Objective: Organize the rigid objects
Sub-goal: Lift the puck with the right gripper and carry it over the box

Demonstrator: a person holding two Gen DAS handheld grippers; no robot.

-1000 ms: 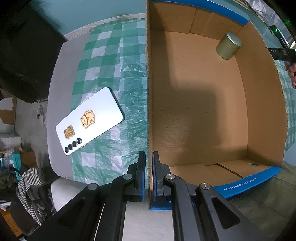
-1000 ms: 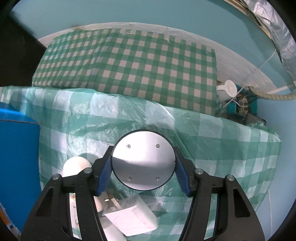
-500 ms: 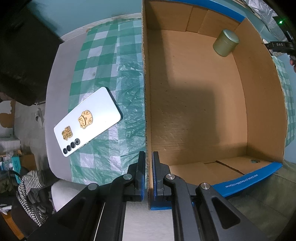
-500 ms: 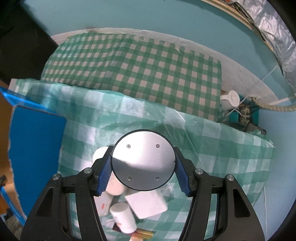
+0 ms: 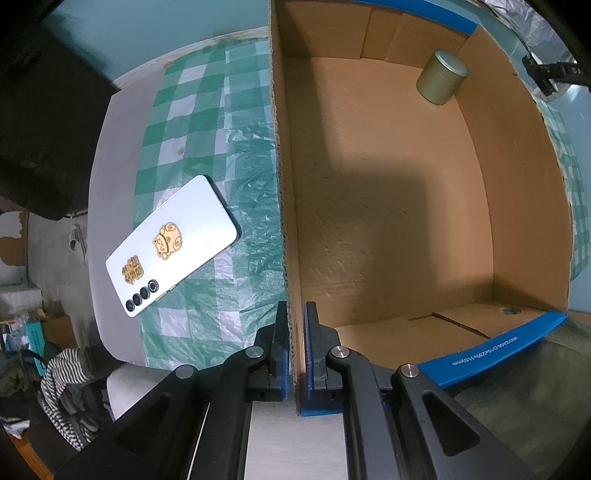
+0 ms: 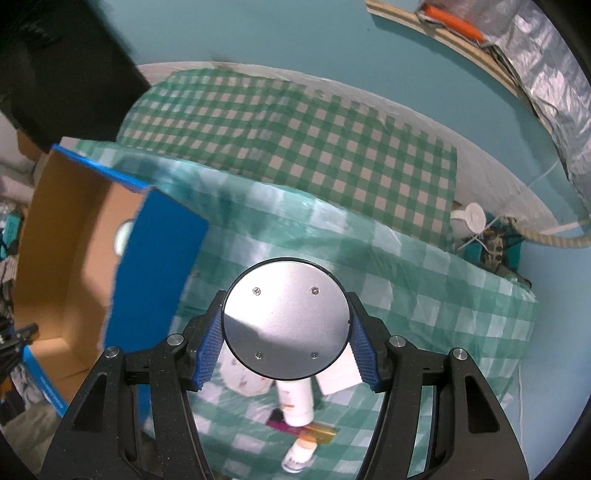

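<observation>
Cardboard box (image 5: 388, 192), its wall clamped in the left gripper (image 5: 293, 350), so far holds one tin (image 5: 441, 81); a round silver object (image 6: 285, 319) is clamped in the right gripper (image 6: 286, 345), with bottles (image 6: 295, 400) left on the tabletop (image 6: 443, 295).

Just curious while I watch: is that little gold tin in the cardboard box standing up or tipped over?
Upright. The gold tin stands in the cardboard box's far corner, round lid on top.

A teal wall (image 6: 258, 33) rises behind a table draped in green checked cloth (image 6: 295, 147).
</observation>
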